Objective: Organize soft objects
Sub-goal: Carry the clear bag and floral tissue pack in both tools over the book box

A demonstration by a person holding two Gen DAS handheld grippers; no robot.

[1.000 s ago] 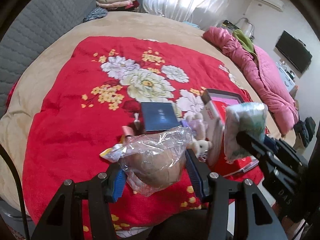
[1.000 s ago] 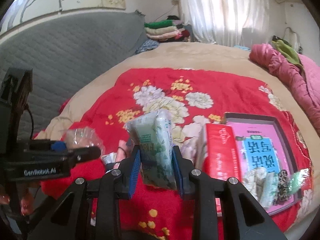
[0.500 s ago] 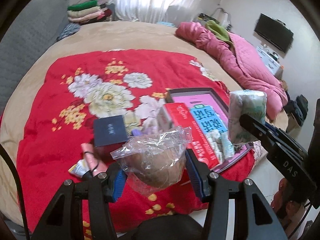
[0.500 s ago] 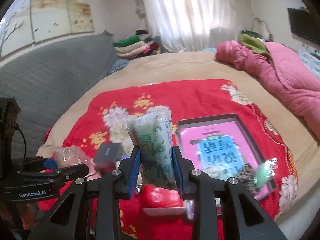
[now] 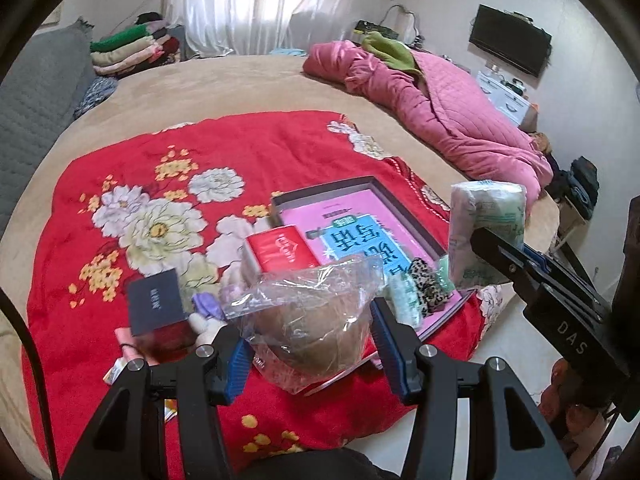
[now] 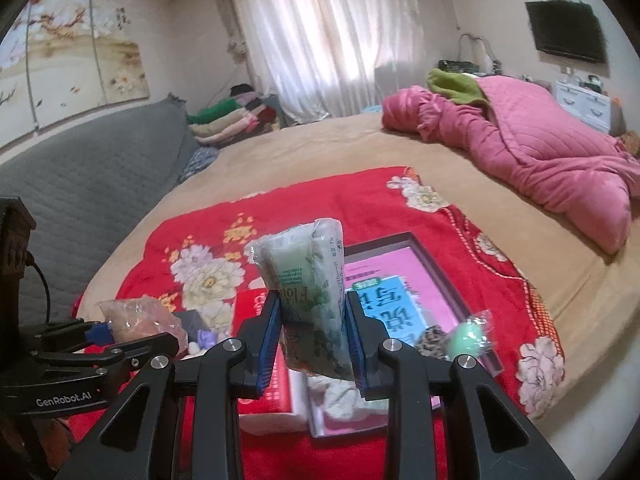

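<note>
My left gripper is shut on a clear plastic bag with a brown soft item, held above the red floral blanket. My right gripper is shut on a green-and-white tissue pack, held upright above the blanket; the pack also shows in the left wrist view. A shallow grey tray with a pink and blue sheet lies on the blanket and holds a leopard-print item and a green wrapped item.
A red box, a dark blue box, a small plush toy and a pink tube lie beside the tray. A pink quilt lies at the right. Folded clothes are stacked at the back. The bed edge is near the tray.
Both grippers have swung rightward with their loads, bringing the tray nearer the centre of both views. The grips are unchanged.
</note>
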